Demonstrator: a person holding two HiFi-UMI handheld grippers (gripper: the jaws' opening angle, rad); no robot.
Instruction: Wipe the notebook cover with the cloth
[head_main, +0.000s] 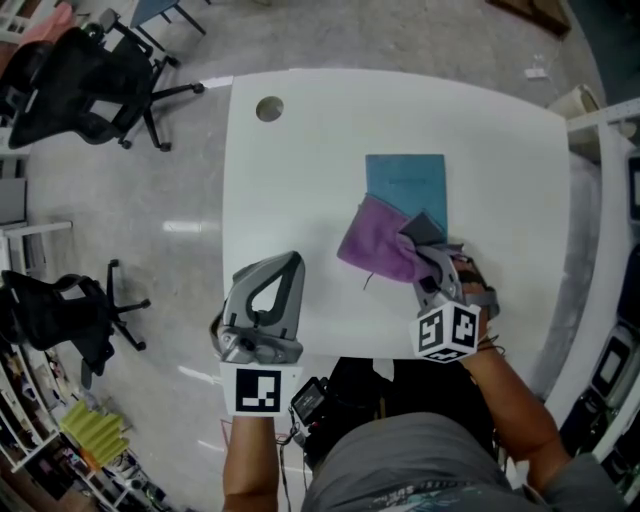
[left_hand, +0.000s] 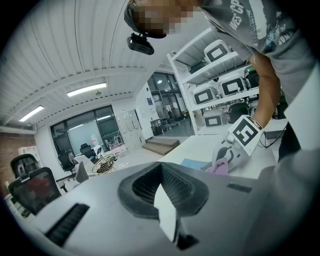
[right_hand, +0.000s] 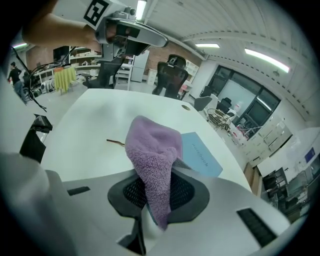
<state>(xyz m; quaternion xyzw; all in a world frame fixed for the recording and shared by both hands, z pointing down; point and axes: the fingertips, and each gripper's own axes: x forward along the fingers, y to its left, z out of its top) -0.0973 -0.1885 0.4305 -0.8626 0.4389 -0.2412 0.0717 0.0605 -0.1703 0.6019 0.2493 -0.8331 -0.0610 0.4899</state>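
The right tongs (head_main: 423, 240) pinch the purple cloth (head_main: 378, 243) so it drapes onto the near-left corner of the blue notebook (head_main: 405, 183), lying right of centre on the surface (head_main: 300, 160), ready for wiping, while the left tongs (head_main: 283, 268) idle near left, closed and empty.

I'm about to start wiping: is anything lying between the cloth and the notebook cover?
Nothing visible does. The right gripper grips the cloth, whose edge overlaps the near left corner of the notebook in the head view; the rest of the cover is bare. The left gripper sits well aside over the table.
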